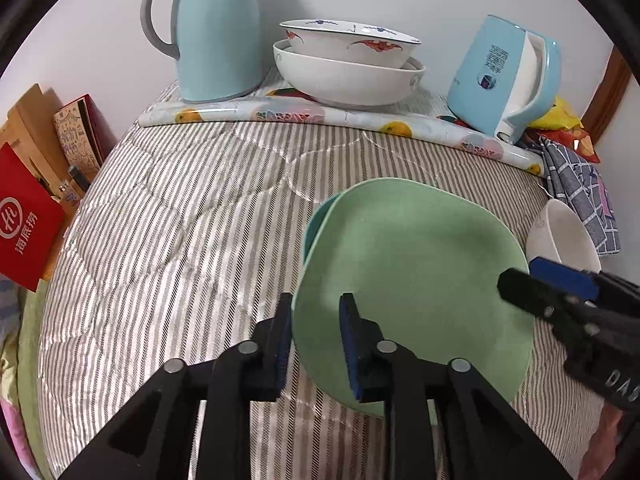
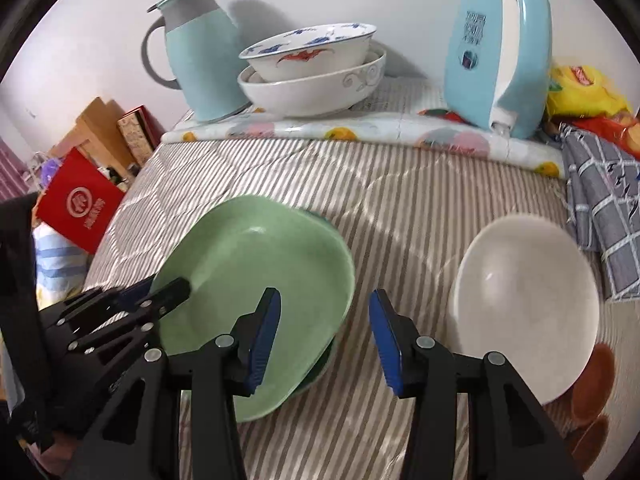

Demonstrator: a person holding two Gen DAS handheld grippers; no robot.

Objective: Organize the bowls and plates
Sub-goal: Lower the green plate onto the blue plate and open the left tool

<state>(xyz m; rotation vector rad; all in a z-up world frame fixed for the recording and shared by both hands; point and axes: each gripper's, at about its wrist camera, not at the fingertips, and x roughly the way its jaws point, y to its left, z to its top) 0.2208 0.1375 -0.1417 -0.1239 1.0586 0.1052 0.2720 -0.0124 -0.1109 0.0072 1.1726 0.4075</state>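
A pale green square plate point(image 1: 416, 272) lies on a teal plate point(image 1: 314, 224) on the striped quilt. My left gripper point(image 1: 318, 340) straddles the green plate's left rim, one finger outside it and one over the plate. A clear gap shows between the pads, so it is open. My right gripper point(image 2: 324, 320) is open at the plate's point(image 2: 248, 280) right rim, its left finger over the plate and its right finger over the quilt. A plain white bowl point(image 2: 524, 300) stands empty to the right. At the back, a painted bowl sits nested in a larger white bowl point(image 1: 348, 76).
A light blue thermos jug point(image 1: 216, 32) and a blue electric kettle point(image 1: 508, 76) stand on a fruit-print mat at the back by the wall. A checked cloth point(image 1: 580, 192) and snack packets point(image 2: 580, 88) lie at the right. A red bag point(image 1: 28, 224) and boxes are off the left edge.
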